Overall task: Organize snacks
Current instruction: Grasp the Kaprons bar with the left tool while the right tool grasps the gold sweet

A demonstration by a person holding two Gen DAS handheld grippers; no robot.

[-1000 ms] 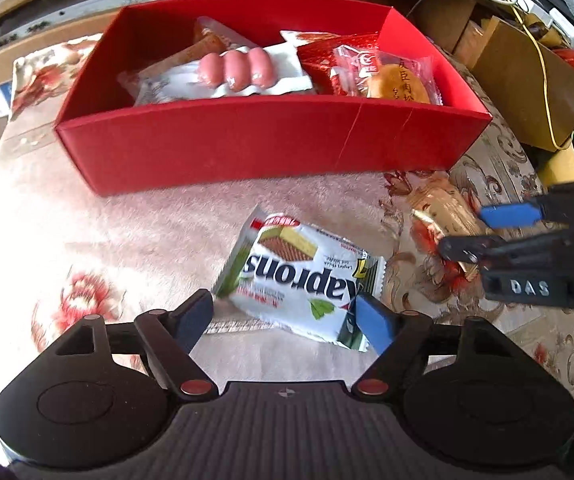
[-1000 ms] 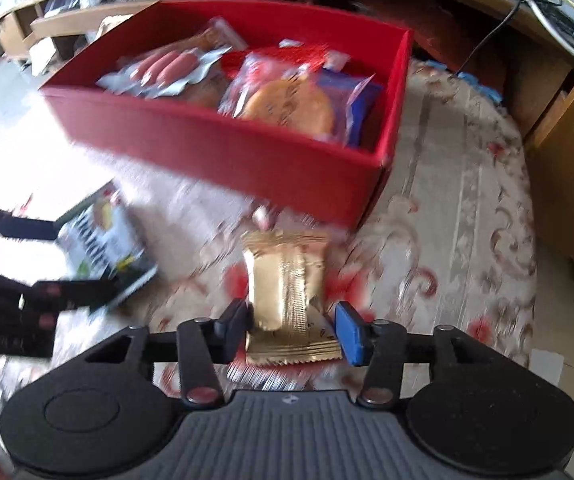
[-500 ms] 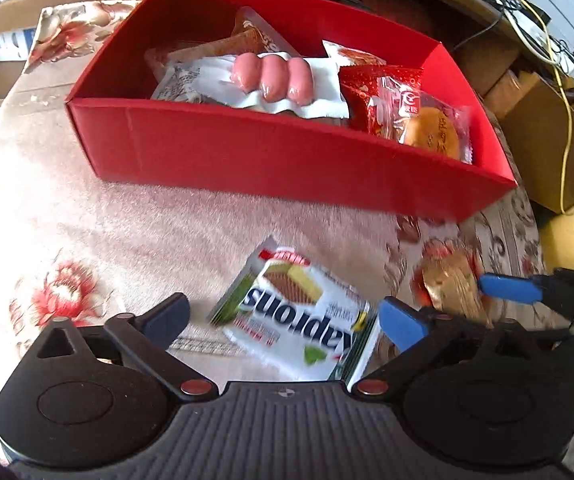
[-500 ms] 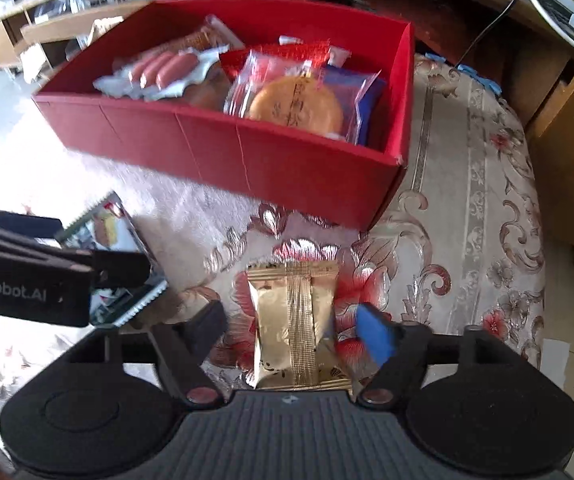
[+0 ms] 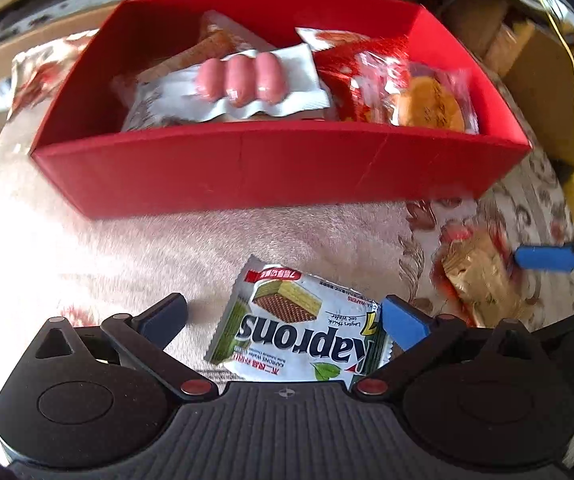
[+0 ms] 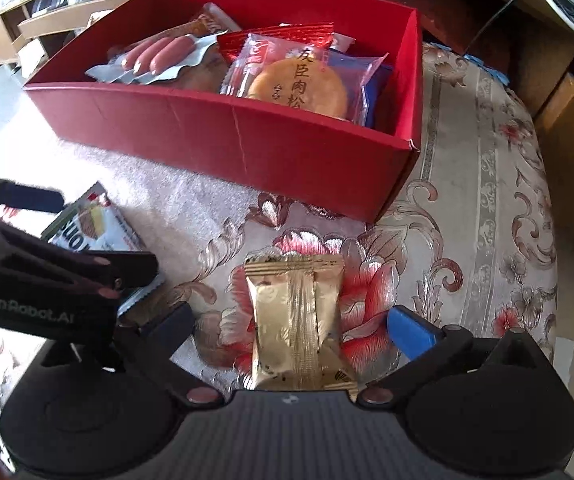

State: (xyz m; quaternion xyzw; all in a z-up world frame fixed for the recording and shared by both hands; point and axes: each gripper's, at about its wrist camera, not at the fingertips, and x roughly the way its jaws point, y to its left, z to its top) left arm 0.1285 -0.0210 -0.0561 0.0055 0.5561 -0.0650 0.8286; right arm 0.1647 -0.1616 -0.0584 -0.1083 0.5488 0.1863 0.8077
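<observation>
Wafer pack (image 5: 303, 328) lies between my left gripper's (image 5: 283, 320) wide jaws; my right gripper (image 6: 291, 324), low and level, straddles the gold packet (image 6: 297, 324), jaws wide.

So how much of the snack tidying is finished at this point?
Mostly done: the red cardboard box already holds the pink sausage pack, the round pastry packet and others. Nothing is gripped. The open left tongs straddle the white Kaprons wafer packet; the open right tongs straddle the gold foil packet. Both packets lie on the cloth, not yet boxed.
</observation>
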